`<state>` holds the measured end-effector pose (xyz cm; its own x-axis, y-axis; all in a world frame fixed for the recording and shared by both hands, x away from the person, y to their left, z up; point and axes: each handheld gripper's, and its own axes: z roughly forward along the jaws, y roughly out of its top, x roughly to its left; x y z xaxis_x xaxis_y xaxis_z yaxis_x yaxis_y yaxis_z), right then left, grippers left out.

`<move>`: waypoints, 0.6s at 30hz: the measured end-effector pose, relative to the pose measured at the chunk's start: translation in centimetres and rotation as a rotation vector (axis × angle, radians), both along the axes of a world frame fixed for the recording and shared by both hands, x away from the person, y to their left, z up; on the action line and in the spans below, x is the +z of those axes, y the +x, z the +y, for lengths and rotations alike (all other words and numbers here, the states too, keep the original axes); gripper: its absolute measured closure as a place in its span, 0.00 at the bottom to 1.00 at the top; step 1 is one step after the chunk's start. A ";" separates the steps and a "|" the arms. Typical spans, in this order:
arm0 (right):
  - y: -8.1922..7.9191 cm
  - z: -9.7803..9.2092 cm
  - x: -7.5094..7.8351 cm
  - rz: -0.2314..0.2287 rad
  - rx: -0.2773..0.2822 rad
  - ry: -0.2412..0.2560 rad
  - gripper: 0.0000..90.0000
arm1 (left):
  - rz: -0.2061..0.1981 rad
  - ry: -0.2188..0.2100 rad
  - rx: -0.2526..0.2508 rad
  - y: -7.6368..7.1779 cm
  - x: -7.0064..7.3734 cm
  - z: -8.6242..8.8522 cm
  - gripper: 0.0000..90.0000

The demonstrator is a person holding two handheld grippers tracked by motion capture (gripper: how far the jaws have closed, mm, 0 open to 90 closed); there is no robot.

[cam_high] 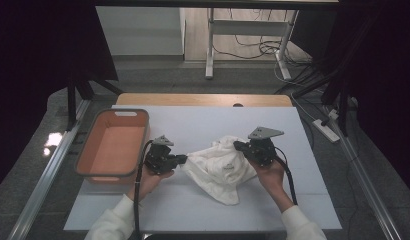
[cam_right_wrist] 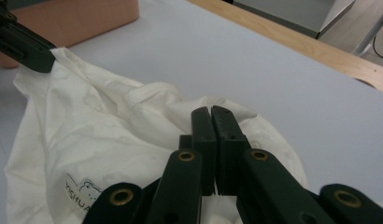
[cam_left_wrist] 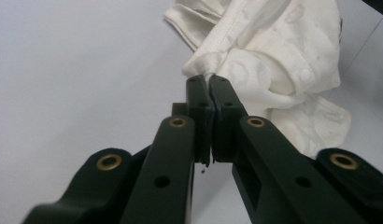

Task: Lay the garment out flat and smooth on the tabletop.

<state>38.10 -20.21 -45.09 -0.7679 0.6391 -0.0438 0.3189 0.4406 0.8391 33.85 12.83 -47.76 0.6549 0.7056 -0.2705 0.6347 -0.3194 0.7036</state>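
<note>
- Gripping a white garment (cam_high: pixel 218 162) at two spots, the person seems to be at the spreading or lifting step; it lies crumpled mid-surface (cam_high: pixel 193 125), right of an orange bin (cam_high: pixel 113 145).
- Left gripper (cam_left_wrist: pixel 208 81): jaws pressed together, pinching a bunched edge of the cloth at its left side.
- Right gripper (cam_right_wrist: pixel 211 112): jaws together on a fold at the cloth's far right.
- Next, I'd judge, calls for drawing the grips apart evenly, or carrying the garment left toward the bin.
- Both forearms reach in low, hands angled inward, facing each other across the garment.
</note>
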 end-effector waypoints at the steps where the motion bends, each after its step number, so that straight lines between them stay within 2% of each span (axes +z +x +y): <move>1: 0.1 0.1 0.1 -0.001 -0.001 0.007 0.98 | -0.002 0.000 0.003 0.1 0.2 0.1 0.97; 10: 2.1 1.7 1.0 -0.014 -0.011 0.019 0.98 | -0.019 0.014 0.039 1.9 2.0 1.5 0.97; 18: 3.4 2.2 0.8 -0.013 -0.035 0.016 0.98 | -0.011 0.028 0.047 3.2 1.9 1.6 0.97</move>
